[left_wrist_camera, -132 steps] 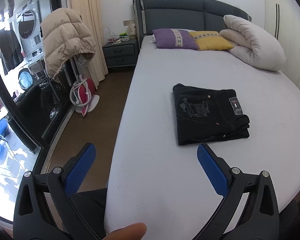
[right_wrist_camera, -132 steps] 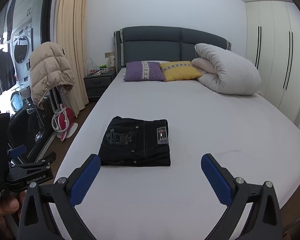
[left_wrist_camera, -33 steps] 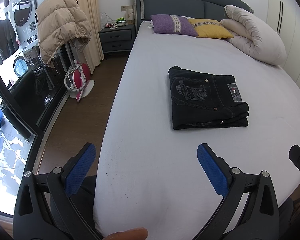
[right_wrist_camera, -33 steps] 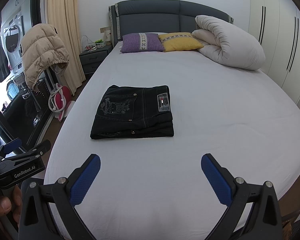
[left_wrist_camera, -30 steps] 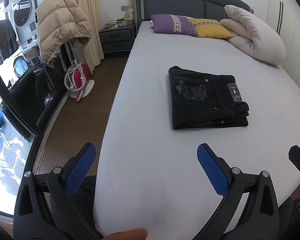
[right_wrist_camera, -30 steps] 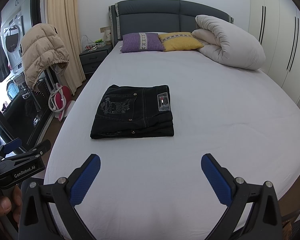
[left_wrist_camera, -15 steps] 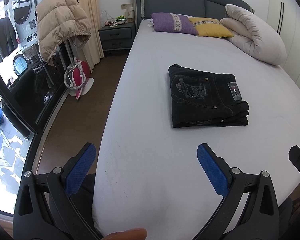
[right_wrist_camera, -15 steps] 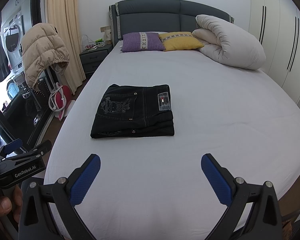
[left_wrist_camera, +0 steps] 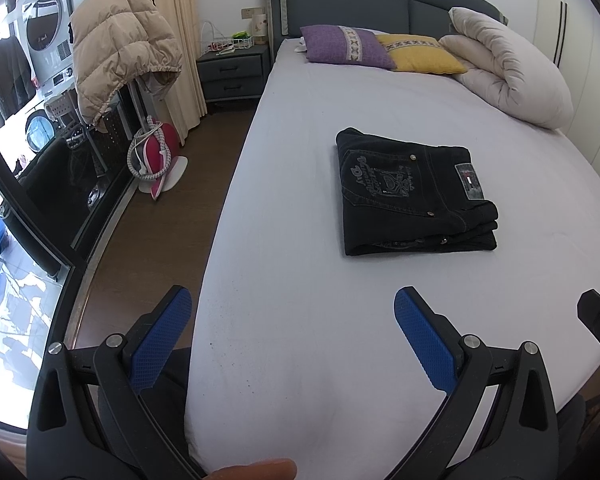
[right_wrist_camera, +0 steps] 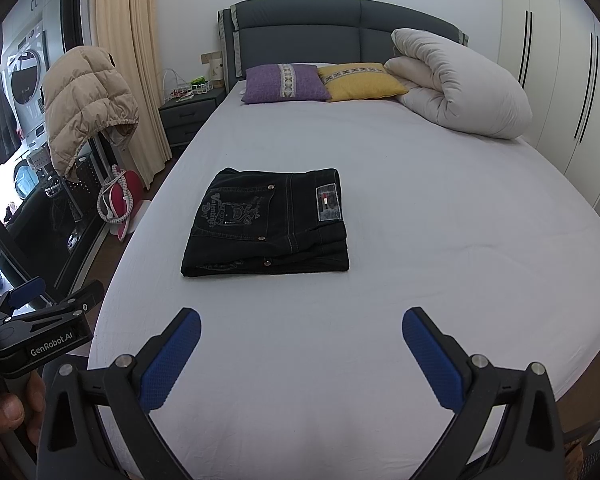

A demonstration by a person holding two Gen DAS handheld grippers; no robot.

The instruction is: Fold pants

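The black pants lie folded in a neat, flat pile in the middle of the bed, so the job looks done. The left gripper and right gripper hang spread wide and empty near the bed's foot, well apart from the pants.

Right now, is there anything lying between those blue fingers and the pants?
No. Both views show only bare sheet between each gripper's open fingers and the folded pants.
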